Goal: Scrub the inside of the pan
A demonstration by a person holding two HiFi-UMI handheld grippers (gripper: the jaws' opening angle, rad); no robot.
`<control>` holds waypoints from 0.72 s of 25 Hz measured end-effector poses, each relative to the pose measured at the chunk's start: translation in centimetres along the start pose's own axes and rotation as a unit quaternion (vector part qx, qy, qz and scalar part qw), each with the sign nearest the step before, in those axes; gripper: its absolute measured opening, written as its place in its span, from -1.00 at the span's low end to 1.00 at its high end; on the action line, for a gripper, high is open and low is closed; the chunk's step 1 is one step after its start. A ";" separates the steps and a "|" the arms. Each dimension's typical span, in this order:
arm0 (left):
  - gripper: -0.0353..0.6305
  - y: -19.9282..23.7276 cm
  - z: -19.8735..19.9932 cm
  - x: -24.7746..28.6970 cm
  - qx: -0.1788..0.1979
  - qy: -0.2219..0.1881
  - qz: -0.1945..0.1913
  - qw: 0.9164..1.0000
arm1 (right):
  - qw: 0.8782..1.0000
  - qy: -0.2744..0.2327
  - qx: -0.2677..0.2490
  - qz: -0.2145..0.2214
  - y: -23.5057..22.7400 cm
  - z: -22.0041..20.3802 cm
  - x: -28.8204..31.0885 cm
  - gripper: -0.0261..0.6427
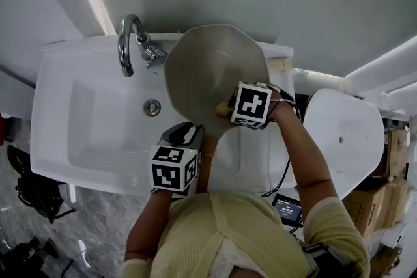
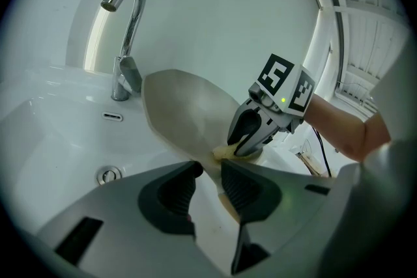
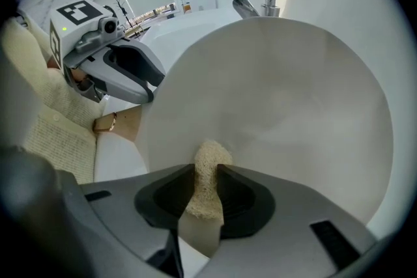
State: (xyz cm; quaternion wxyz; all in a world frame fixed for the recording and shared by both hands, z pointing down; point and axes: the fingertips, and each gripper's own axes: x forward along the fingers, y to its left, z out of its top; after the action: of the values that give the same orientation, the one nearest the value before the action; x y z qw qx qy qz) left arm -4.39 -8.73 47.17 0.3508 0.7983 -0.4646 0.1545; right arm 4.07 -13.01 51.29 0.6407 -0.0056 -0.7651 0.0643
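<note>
Right claw (image 3: 207,167) clamped on yellowish sponge (image 3: 210,152) against pale matte pan (image 3: 280,107), left claw (image 2: 208,167) clamped on its edge.

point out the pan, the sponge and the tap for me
pan (image 1: 215,71), head view, on the middle of its grey face
sponge (image 3: 208,163), right gripper view, on its rounded upper end
tap (image 2: 133,29), left gripper view, on the upright part of its curved neck
</note>
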 end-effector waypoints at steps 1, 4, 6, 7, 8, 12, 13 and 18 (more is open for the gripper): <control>-0.37 0.0 0.0 0.0 0.000 0.000 0.000 1.000 | 1.000 -0.005 0.003 0.004 0.1 0.2 0.0 -0.56; -0.37 0.0 0.0 0.0 0.001 0.000 0.000 1.000 | 0.999 -0.024 0.009 0.020 0.6 0.9 -0.1 -0.56; -0.37 0.1 0.0 0.0 0.001 0.000 0.000 1.000 | 0.999 -0.038 0.010 0.035 1.0 1.6 -0.1 -0.56; -0.37 0.1 0.0 0.0 0.002 0.000 0.001 1.000 | 0.998 -0.046 0.009 0.044 1.3 2.0 -0.1 -0.56; -0.37 0.1 0.0 0.0 0.002 0.000 0.001 1.000 | 0.997 -0.054 0.009 0.052 1.5 2.4 -0.2 -0.56; -0.37 0.0 -0.1 0.0 0.003 -0.001 0.002 1.000 | 0.994 -0.075 0.013 0.073 2.2 3.5 -0.2 -0.56; -0.37 -0.1 -0.1 -0.1 0.004 -0.001 0.002 1.000 | 0.994 -0.079 0.015 0.077 2.3 3.7 -0.2 -0.56; -0.37 -0.1 -0.2 -0.2 0.007 0.000 0.002 1.000 | 0.989 -0.106 0.021 0.096 2.9 5.0 -0.5 -0.56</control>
State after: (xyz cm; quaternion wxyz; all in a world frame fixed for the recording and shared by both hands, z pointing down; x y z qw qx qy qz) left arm -4.36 -8.45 47.16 0.3453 0.7995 -0.4653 0.1584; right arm -0.94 -10.63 49.61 0.5469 -0.0591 -0.8230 0.1420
